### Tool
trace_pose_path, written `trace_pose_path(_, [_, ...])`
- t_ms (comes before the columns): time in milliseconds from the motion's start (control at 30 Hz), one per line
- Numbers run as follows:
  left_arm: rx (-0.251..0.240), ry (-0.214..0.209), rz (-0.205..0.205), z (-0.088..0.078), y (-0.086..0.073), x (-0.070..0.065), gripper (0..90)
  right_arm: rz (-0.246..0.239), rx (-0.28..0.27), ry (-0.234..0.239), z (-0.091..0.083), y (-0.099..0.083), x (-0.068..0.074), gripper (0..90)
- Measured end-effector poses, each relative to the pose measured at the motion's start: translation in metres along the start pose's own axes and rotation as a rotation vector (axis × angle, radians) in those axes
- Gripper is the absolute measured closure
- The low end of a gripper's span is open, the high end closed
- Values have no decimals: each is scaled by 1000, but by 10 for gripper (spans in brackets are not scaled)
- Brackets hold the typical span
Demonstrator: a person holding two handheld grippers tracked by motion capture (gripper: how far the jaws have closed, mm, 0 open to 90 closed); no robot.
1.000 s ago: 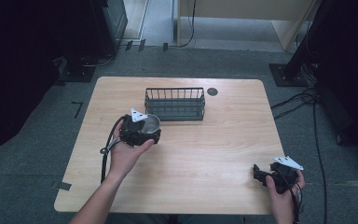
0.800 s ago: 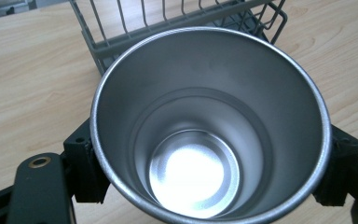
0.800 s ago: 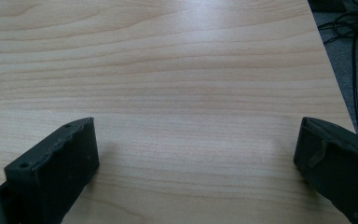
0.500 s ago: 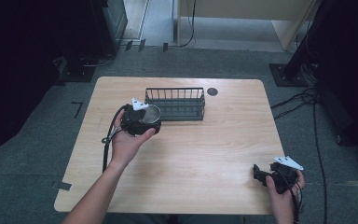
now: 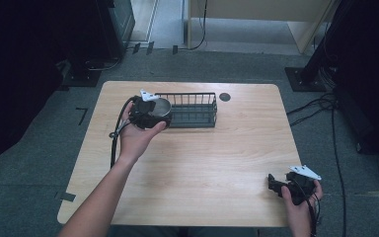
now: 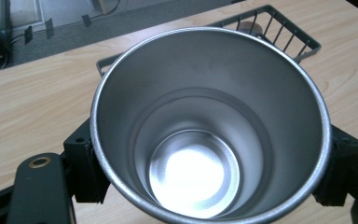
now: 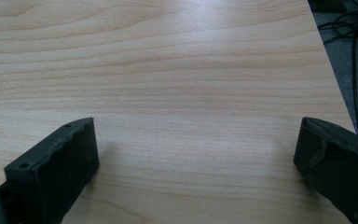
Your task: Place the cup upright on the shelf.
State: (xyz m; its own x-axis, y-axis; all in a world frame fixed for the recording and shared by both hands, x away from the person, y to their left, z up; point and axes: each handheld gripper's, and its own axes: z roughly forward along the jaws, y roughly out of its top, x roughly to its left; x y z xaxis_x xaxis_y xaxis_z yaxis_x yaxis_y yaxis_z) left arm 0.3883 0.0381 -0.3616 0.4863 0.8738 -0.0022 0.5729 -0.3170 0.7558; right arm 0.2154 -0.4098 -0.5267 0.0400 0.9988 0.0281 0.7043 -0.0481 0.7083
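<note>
left hand-held gripper (image 5: 150, 112): clamping steel cup (image 6: 209, 126), hovering by wire basket (image 5: 193, 109)
right hand-held gripper (image 7: 196, 172): jaws gaping apart, resting low over counter (image 5: 217, 163)

High view is looking down over the whole table (image 5: 192, 168); both gripper views are sitting close, sharing its wood, the left's also catching the basket (image 6: 279, 28).

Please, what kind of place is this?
Probably a lab or workshop, not a home: a plain wooden table on grey carpet, cables on the floor, and dark equipment stands around it.
</note>
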Motion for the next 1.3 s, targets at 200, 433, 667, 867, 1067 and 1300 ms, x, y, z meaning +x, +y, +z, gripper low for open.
trace_pose_path(200, [-11,-1,-6,7,14,3,192,0,0,0,0,0,0,0])
trace_pose_path(433, [-13,11,-6,22,30,7,192,0,0,0,0,0,0,0])
trace_pose_path(667, [-9,25,-21,36,43,12,192,0,0,0,0,0,0,0])
trace_pose_path(867, [-14,33,-34,48,50,14,192,0,0,0,0,0,0,0])
trace_pose_path(1067, [1,47,-39,58,55,14,192,0,0,0,0,0,0,0])
trace_pose_path(1300, [17,62,-39,75,56,16,192,0,0,0,0,0,0,0])
